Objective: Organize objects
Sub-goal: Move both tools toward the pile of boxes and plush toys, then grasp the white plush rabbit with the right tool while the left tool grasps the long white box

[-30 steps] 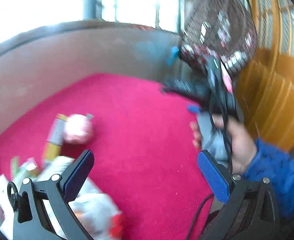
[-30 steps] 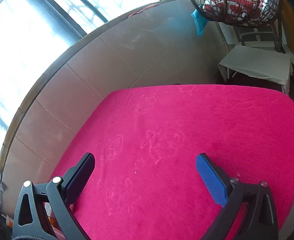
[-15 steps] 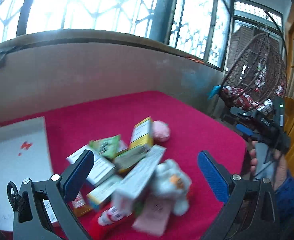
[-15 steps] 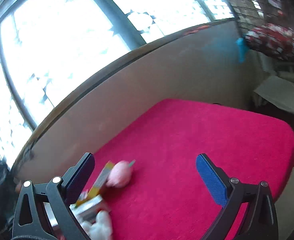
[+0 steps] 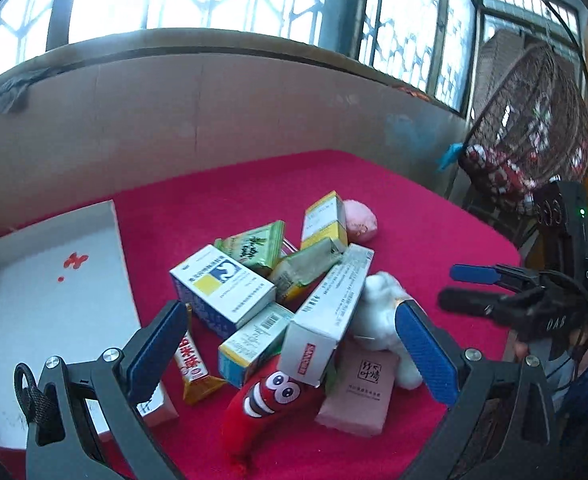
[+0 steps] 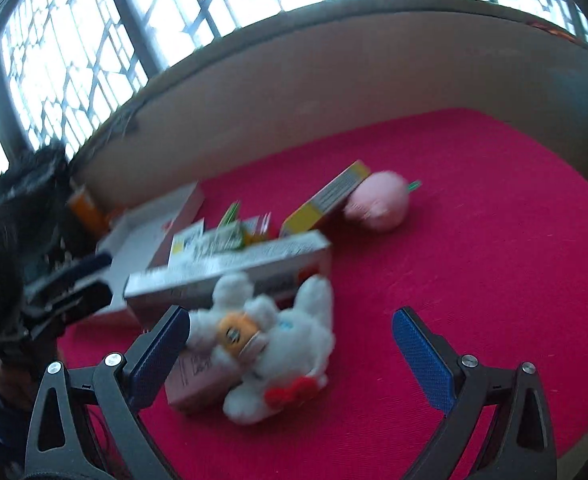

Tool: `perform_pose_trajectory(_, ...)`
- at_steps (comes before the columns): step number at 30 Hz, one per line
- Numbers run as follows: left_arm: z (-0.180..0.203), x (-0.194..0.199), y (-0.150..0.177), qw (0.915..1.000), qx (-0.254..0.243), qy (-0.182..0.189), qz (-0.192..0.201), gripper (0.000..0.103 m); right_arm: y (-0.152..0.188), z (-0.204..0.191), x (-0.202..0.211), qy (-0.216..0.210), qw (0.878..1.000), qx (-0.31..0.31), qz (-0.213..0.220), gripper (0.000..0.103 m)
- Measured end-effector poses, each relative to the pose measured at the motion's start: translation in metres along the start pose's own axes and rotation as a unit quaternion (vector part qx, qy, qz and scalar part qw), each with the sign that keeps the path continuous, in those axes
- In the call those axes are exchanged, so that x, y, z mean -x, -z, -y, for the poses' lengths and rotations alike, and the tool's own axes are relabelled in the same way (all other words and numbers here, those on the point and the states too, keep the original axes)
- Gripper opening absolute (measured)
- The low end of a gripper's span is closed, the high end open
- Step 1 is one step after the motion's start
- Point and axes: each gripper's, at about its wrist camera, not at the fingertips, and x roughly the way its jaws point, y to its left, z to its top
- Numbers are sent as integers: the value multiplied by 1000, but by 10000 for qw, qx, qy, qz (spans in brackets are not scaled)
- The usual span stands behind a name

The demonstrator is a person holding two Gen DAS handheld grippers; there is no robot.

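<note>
From the left wrist, the left gripper [image 5: 294,340] hangs with its jaws spread wide and nothing between them, above a heap of things on the red cloth [image 5: 434,224]: a blue-and-white box [image 5: 222,290], a long white carton [image 5: 328,314] leaning across the heap, a green packet [image 5: 254,246], a red plush pepper [image 5: 260,404], a pink packet [image 5: 360,394] and a white plush toy [image 5: 382,312]. An open white tray [image 5: 50,296] lies just left of the heap. The right gripper [image 5: 468,286] shows at the right edge, fingers apart, empty. From the right wrist, somewhat blurred, the right gripper [image 6: 290,344] is wide open over the white plush toy [image 6: 282,344], gripping nothing; a pink plush ball [image 6: 380,200] sits beside a yellow box [image 6: 326,200]
</note>
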Motion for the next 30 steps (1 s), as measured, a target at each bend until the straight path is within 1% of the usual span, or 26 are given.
perform_pose_trajectory(2, 6, -8, -1, 9998, -157, 98, -122, 103, 2, 0, -12, -49, 9998, 28, -169, 103)
perform_pose_trajectory(4, 10, -15, -4, 9993, -302, 104, -190, 103, 5, -1, -17, -119, 9995, 42, -295, 103)
perform_pose_trajectory(6, 8, -16, -5, 9995, -257, 43, -181, 103, 9, -3, -21, -138, 9992, 96, -361, 103)
perform_pose_trajectory(10, -8, -12, -5, 9998, 107, 70, -119, 103, 11, -7, -35, -173, 9982, 188, -545, 103)
perform_pose_trajectory(13, -14, -5, -6, 9998, 195, 54, -54, 103, 9, -12, -49, -146, 9971, 262, -702, 103)
perform_pose_trajectory(17, -13, -6, -6, 9998, 148, 46, -85, 103, 7, -16, -63, -25, 9962, 314, -810, 103)
perform_pose_trajectory(20, -9, -14, -6, 9999, 39, 29, -143, 103, 10, -11, -73, -2, 9949, 191, -989, 103)
perform_pose_trajectory(22, -7, -20, -9, 9998, -34, 54, -199, 103, 10, -9, -71, -75, 9955, 167, -929, 102)
perform_pose_trajectory(23, -6, -24, -10, 9997, -64, 74, -221, 103, 10, -7, -70, -68, 9958, 162, -904, 98)
perform_pose_trajectory(24, -5, -26, -12, 9996, -94, 97, -258, 103, 10, -6, -68, -62, 9959, 171, -884, 89)
perform_pose_trajectory(25, -4, -32, -15, 9993, -124, 135, -319, 103, 10, -5, -67, -63, 9960, 185, -869, 88)
perform_pose_trajectory(27, 2, -41, -19, 9987, -205, 182, -423, 103, 10, -3, -62, -28, 9965, 210, -805, 84)
perform_pose_trajectory(30, 16, -50, -19, 9964, -493, 342, -590, 103, 8, 7, -50, 381, 9969, 299, -627, 83)
